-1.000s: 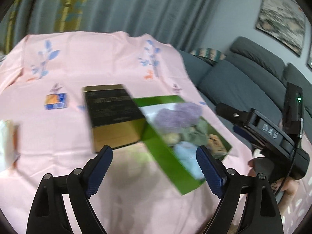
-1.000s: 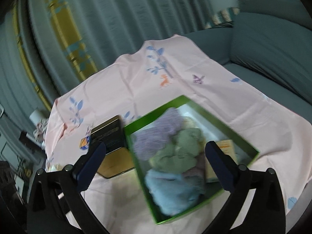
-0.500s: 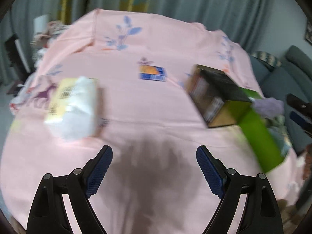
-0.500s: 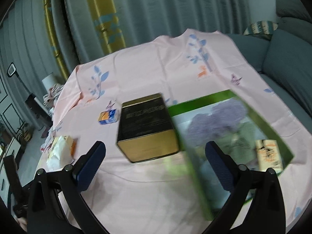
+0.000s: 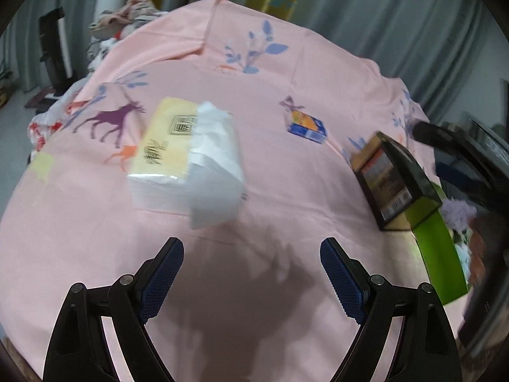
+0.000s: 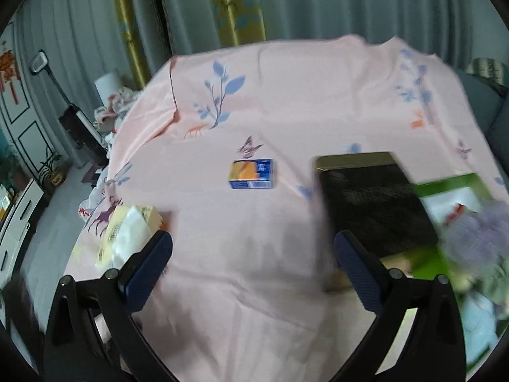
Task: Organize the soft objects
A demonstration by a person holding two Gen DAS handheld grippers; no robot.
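Note:
A yellow-wrapped pack of white tissues (image 5: 187, 165) lies on the pink cloth, ahead and left of my left gripper (image 5: 251, 254), which is open and empty. The same tissue pack (image 6: 130, 232) shows at the left in the right wrist view, just beyond the left fingertip of my open, empty right gripper (image 6: 253, 248). A green box (image 6: 451, 191) at the right edge holds soft towels, lilac (image 6: 477, 235) and pale blue (image 6: 480, 321). The green box (image 5: 439, 248) also sits at the right in the left wrist view.
A black-and-gold tin (image 6: 372, 203) stands beside the green box. A small blue-and-orange packet (image 6: 253, 174) lies mid-table. The pink patterned tablecloth (image 5: 286, 79) covers the table. Curtains hang behind, a sofa stands at right, and a clothes pile (image 5: 124, 16) lies far left.
Both views have swung left across the table. The green box and tin slid to the right edge and the tissue pack came into view. Both grippers stayed open.

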